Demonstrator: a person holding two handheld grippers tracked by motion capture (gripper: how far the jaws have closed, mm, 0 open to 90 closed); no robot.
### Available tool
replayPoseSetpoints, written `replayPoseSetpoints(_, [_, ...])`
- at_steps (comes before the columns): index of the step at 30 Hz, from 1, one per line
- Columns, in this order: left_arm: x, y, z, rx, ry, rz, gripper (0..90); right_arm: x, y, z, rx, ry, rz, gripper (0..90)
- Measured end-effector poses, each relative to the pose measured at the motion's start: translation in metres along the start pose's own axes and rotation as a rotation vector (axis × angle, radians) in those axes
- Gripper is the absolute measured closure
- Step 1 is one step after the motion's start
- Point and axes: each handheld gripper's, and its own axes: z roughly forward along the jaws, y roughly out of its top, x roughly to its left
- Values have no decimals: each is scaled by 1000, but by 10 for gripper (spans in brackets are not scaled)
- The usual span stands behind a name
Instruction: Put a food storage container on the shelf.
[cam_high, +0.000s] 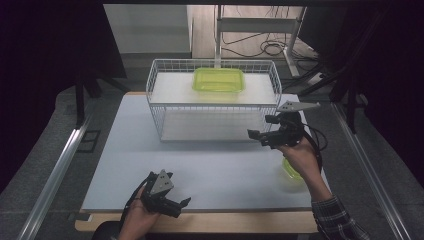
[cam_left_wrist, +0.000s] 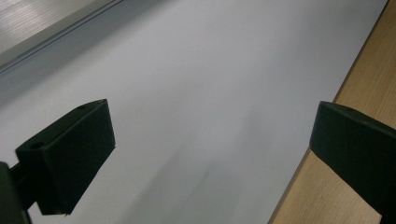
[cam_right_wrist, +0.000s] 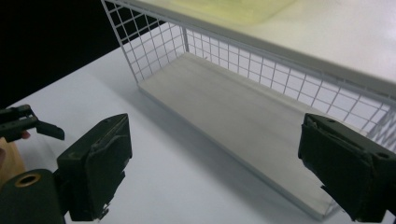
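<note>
High view: right gripper (cam_high: 261, 136), jaws wide apart and empty, hovers beside a white wire rack (cam_high: 214, 100); a shallow lime-green plastic tray (cam_high: 219, 80) lies on its upper shelf, beyond those jaws. Left gripper (cam_high: 170, 196), also open and empty, sits farther off.

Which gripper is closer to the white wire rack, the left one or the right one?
The right. The right gripper hangs beside the white wire rack, at its near right corner, jaws open and empty. The left gripper is at the table's near edge, well apart from the rack.
</note>
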Motion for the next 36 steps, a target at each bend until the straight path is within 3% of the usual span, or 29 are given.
replayPoseSetpoints(7, [0, 0, 0, 0, 2, 0, 0, 3, -26, -8, 4, -33, -15, 91])
replayPoseSetpoints(15, [0, 0, 0, 6, 5, 4, 0, 3, -50, -14, -38, -34, 0, 76])
replayPoseSetpoints(21, [-1, 0, 0, 4, 4, 3, 0, 4, -66, -18, -51, -26, -17, 62])
replayPoseSetpoints(26, [-1, 0, 0, 5, 6, 6, 0, 8, -80, -19, -34, -42, -32, 62])
replayPoseSetpoints(32, [-1, 0, 0, 9, 6, 9, 0, 15, -99, -18, -8, -24, -9, 60])
replayPoseSetpoints(36, [-1, 0, 0, 12, 8, 10, 0, 20, -109, -15, 19, -19, -30, 42])
